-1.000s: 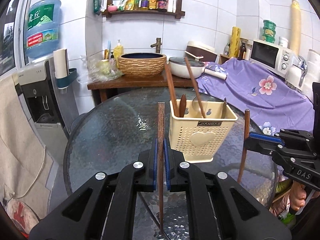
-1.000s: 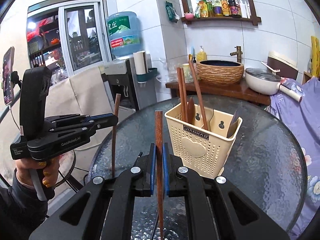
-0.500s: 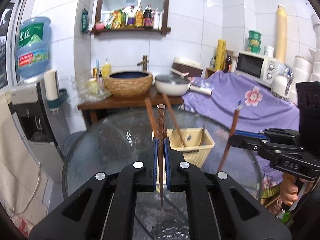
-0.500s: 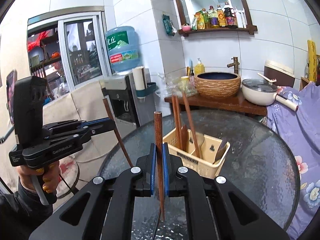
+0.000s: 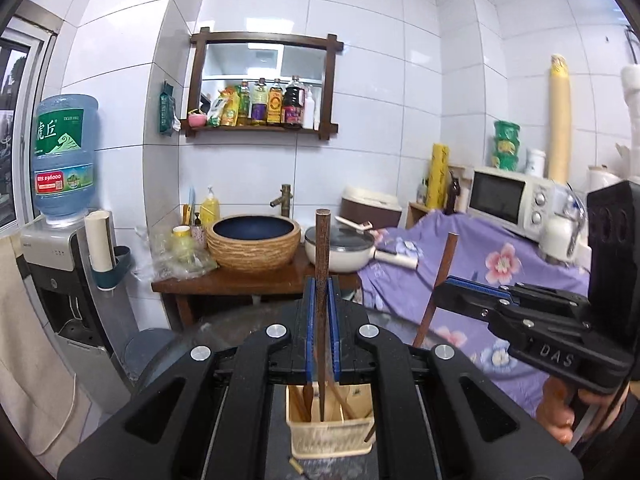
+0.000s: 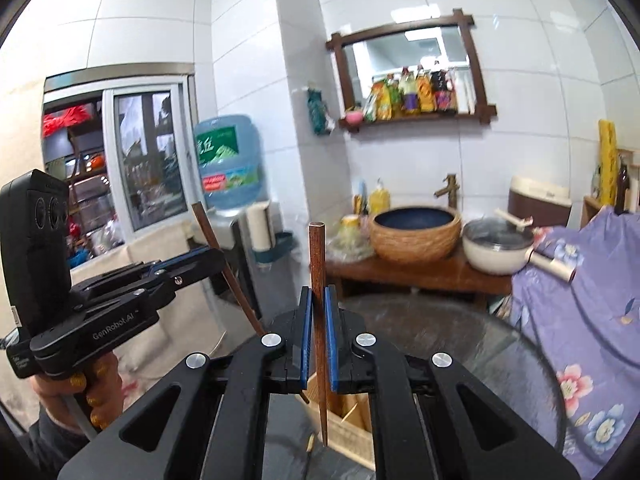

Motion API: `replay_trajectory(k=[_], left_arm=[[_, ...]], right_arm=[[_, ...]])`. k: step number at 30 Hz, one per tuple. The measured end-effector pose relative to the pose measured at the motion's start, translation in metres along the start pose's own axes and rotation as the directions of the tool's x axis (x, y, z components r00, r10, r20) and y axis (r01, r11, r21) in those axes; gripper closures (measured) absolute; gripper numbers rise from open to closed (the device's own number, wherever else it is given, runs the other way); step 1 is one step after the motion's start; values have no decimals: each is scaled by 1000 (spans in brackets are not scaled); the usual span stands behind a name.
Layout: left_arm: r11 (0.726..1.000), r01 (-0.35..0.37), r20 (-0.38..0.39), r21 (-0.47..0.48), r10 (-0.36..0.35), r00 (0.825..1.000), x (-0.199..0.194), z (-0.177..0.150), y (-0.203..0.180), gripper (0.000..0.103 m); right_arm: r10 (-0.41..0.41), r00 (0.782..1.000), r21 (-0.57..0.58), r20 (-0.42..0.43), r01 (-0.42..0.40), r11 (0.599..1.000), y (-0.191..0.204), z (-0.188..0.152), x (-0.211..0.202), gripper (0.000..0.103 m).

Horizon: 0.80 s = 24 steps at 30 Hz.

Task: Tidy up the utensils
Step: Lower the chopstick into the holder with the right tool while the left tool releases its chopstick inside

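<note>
1. Left tongs (image 5: 320,332) are pinched on a dark wooden chopstick (image 5: 321,264) that stands upright between the blue pads; its tip hangs over the cream utensil basket (image 5: 332,440) at 6 o'clock.
2. Right tongs (image 6: 318,336) pinch a second chopstick (image 6: 317,264) the same way, upright, its point near the basket's left rim (image 6: 340,436) at 6 o'clock.
3. In the left view, the right tongs come in from 3 o'clock, their stick tilted; the two sticks are apart.
4. The basket already holds several wooden utensils, leaning, with gaps between them.
5. A small loose piece (image 5: 296,465) lies on the glass table (image 6: 460,332) just in front of the basket.
6. The table's round edge curves at 3 o'clock in the right view; beyond it lies purple floral cloth (image 6: 580,300).
7. Farthest, at 12 o'clock, a wooden counter (image 5: 256,280) carries a woven basin (image 5: 256,244).
</note>
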<state>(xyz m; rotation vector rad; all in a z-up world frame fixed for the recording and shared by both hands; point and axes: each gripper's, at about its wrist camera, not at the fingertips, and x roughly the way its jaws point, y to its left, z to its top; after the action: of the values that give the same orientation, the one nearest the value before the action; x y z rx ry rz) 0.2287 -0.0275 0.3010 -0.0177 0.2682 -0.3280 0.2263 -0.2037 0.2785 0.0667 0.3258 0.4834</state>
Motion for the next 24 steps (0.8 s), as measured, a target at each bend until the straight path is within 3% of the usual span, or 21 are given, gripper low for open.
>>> replay_trajectory(k=[3, 8, 18, 24], left_arm=[[1000, -21, -5, -20, 21, 1000, 17, 4, 2, 96], [998, -35, -57, -52, 32, 998, 52, -17, 8, 96], [996, -49, -145, -68, 38, 989, 90, -78, 11, 96], [996, -63, -194, -58, 51, 980, 103, -108, 11, 96]], right_arm=[[-42, 999, -19, 32, 42, 999, -6, 4, 8, 96], [-73, 997, -23, 36, 74, 997, -17, -12, 26, 96], [-101, 993, -27, -64, 100, 995, -25, -68, 65, 96], [-113, 989, -32, -93, 111, 993, -26, -84, 77, 97]])
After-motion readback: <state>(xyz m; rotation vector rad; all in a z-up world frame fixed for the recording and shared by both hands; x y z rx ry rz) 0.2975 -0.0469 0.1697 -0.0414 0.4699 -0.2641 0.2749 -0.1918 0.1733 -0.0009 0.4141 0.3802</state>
